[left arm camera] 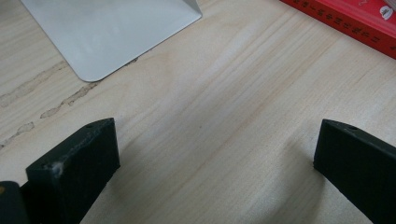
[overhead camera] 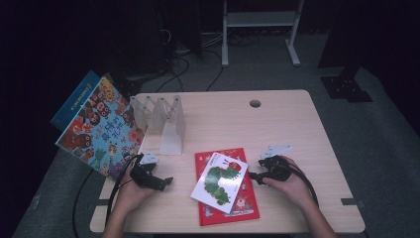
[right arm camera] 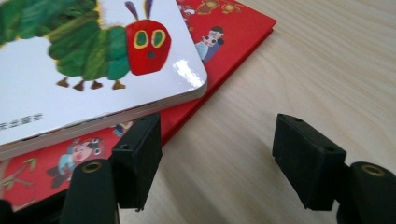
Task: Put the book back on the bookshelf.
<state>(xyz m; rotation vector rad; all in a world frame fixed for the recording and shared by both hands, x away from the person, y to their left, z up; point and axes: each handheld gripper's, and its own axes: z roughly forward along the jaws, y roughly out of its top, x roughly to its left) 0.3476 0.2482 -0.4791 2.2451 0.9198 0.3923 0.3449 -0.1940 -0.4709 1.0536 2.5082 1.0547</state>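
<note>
Right tongs poised at the edge of the stacked books.

The right gripper is released, jaws apart around nothing, one jaw above the red hardcover book. The white caterpillar board book lies on it at nine o'clock from that gripper, long axis running seven to one. The left gripper, also released, rests farther off over the bare pale wooden table.

Forearms: we see 2, bare, without sleeves.
Left hand-held gripper: black body, grey 3-cornered plate, black cable.
Right hand-held gripper: black, blocky jaws, brass-ringed screw holes, looping cable.
</note>
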